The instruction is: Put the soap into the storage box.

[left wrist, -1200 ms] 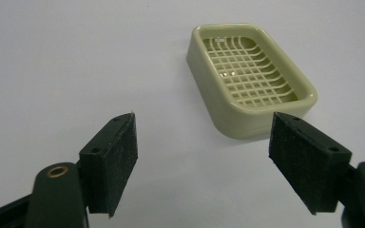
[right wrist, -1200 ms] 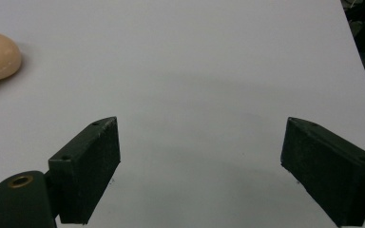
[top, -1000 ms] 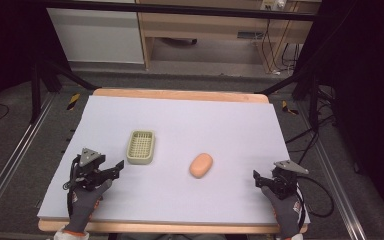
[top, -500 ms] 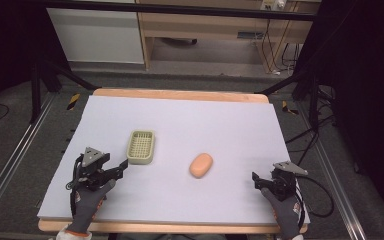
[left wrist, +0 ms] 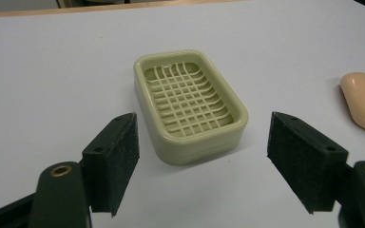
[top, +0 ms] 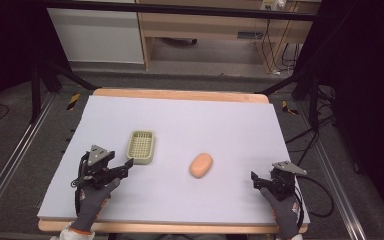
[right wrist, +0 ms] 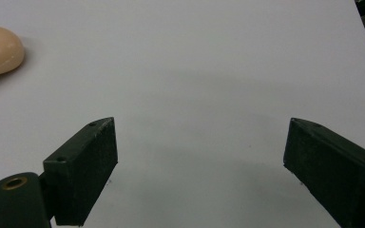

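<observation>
Jaws gape wide on the left gripper (left wrist: 202,166), aimed just short of the empty pale-green slatted plastic soap dish (left wrist: 189,104); the right gripper (right wrist: 199,171) (equally wide, holding nothing) sits well apart from the peach oval soap bar (top: 201,165), apparently untouched on the white tabletop (top: 220,120).

Soap dish (top: 141,147) and soap bar (top: 201,165) on the table

We see a pale green rectangular dish with a gridded bottom, lying flat and empty at centre-left; the peach, rounded oval soap lies flat to its right, near it but apart from it.
</observation>
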The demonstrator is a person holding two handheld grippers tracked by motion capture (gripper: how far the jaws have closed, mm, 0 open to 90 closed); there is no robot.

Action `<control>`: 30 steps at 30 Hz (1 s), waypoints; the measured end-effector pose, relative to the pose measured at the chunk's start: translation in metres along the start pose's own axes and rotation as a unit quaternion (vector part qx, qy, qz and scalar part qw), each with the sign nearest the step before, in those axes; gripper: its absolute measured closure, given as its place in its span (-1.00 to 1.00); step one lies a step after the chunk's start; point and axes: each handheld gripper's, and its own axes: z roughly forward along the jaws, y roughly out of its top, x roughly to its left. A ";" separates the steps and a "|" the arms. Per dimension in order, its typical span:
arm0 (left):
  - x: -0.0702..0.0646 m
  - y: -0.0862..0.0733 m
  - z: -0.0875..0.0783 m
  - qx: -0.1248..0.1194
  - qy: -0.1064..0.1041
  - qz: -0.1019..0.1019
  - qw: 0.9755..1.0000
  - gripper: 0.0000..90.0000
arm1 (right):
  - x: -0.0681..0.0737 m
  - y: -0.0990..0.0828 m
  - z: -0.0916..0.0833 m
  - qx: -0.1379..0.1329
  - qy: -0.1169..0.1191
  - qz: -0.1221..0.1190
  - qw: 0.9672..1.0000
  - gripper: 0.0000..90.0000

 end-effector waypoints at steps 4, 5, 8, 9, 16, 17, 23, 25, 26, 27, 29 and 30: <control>-0.006 0.001 0.002 0.003 -0.004 0.006 1.000 -0.46 | 0.000 0.001 0.000 -0.003 -0.002 -0.001 1.000 -0.77; -0.007 0.001 0.003 0.004 -0.004 0.008 1.000 -0.46 | 0.000 0.001 0.000 -0.004 -0.002 0.000 1.000 -0.77; -0.010 0.002 0.005 0.005 -0.005 0.010 1.000 -0.46 | 0.001 0.002 0.000 -0.008 -0.003 -0.003 1.000 -0.78; -0.010 0.002 0.005 0.005 -0.005 0.010 1.000 -0.46 | 0.001 0.002 0.000 -0.008 -0.003 -0.003 1.000 -0.78; -0.016 0.009 0.009 0.006 -0.010 0.016 1.000 -0.47 | 0.001 0.003 0.000 -0.012 -0.009 -0.003 1.000 -0.79; -0.016 0.009 0.009 0.006 -0.010 0.016 1.000 -0.47 | 0.001 0.003 0.000 -0.012 -0.009 -0.003 1.000 -0.79; -0.025 0.020 0.012 0.000 -0.012 0.021 1.000 -0.47 | 0.002 0.003 0.002 -0.010 -0.014 -0.001 1.000 -0.81; -0.028 0.023 0.014 -0.001 -0.015 0.020 1.000 -0.47 | 0.002 0.003 0.002 -0.009 -0.015 -0.002 1.000 -0.81; -0.030 0.024 0.015 0.001 -0.016 0.023 1.000 -0.47 | 0.002 0.003 0.002 -0.009 -0.015 -0.002 1.000 -0.81; -0.032 0.025 0.016 0.001 -0.018 0.024 1.000 -0.47 | 0.002 0.003 0.002 -0.009 -0.016 -0.001 1.000 -0.81; -0.036 0.028 0.018 0.000 -0.020 0.026 0.999 -0.47 | 0.002 0.003 0.002 -0.009 -0.017 -0.001 1.000 -0.81; -0.038 0.029 0.019 0.002 -0.022 0.030 0.999 -0.47 | 0.002 0.003 0.002 -0.009 -0.017 0.000 1.000 -0.81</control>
